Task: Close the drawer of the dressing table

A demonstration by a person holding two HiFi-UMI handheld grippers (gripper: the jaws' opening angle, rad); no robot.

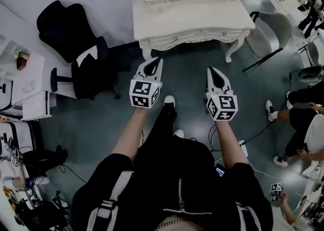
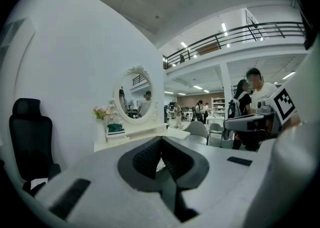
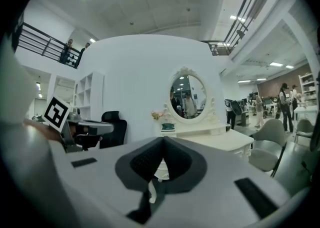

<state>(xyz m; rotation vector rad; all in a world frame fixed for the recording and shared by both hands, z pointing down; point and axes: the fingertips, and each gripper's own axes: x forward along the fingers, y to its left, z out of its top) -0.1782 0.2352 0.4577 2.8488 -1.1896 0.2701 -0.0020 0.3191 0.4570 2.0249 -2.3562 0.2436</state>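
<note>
The white dressing table point(image 1: 192, 20) stands against the wall ahead of me, its oval mirror point(image 3: 187, 96) facing the room. Its carved drawer front point(image 1: 177, 37) runs along the near side; whether a drawer sticks out I cannot tell. Both grippers hover side by side over the floor, well short of the table. My left gripper point(image 1: 156, 61) is shut and holds nothing, tips meeting point(image 2: 161, 139). My right gripper point(image 1: 213, 70) is also shut and holds nothing point(image 3: 163, 139). The left gripper view shows the table point(image 2: 135, 134) to the left of the jaws.
A black office chair point(image 1: 76, 47) stands left of the table and a grey chair point(image 1: 271, 32) at its right. White shelving point(image 1: 30, 88) lines the left wall. People point(image 1: 304, 113) stand at the right, with cables and a power strip point(image 1: 243, 146) on the floor.
</note>
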